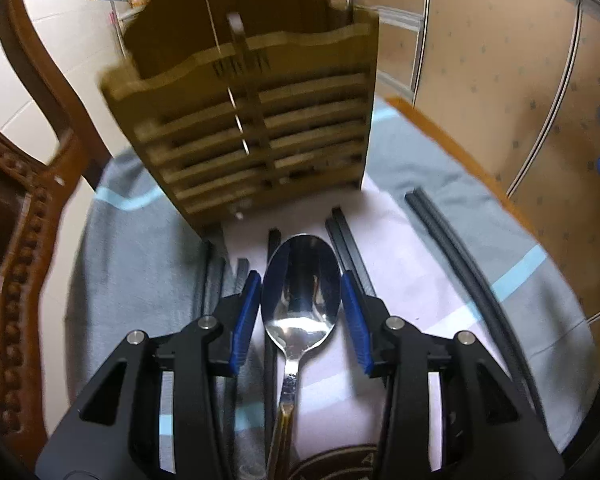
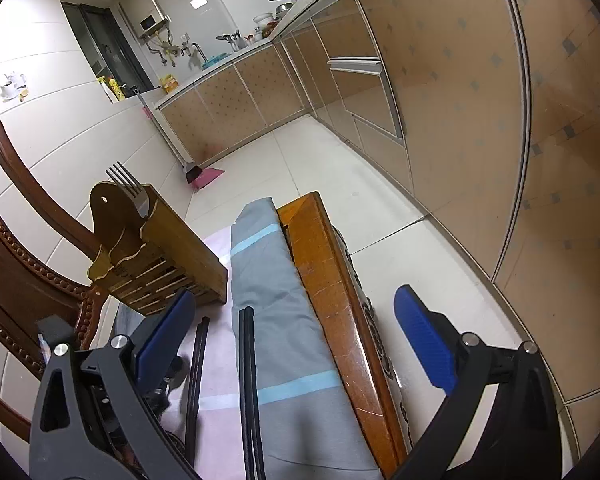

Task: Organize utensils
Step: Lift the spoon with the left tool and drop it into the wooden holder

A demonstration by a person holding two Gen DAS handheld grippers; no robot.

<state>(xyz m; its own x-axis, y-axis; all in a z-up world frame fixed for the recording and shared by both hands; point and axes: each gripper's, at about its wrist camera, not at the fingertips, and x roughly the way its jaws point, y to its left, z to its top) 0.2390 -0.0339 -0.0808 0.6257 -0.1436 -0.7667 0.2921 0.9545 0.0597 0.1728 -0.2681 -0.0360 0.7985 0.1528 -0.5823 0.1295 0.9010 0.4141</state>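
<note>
In the left wrist view a steel spoon [image 1: 300,300] lies bowl-forward on the cloth, between the blue pads of my left gripper [image 1: 301,300]. The jaws stand apart on either side of the bowl with a small gap each side. A slatted wooden utensil holder [image 1: 260,120] stands just ahead; it also shows in the right wrist view [image 2: 160,256] with a fork [image 2: 130,188] standing in it. Black chopsticks [image 1: 348,252] lie beside the spoon and also show in the right wrist view [image 2: 248,380]. My right gripper [image 2: 300,340] is open and empty above the table's right side.
A grey and pink cloth [image 2: 276,304] covers the wooden table, whose edge [image 2: 324,280] runs on the right. A carved wooden chair [image 2: 16,248] stands at the left. Kitchen cabinets [image 2: 460,120] line the right over a tiled floor.
</note>
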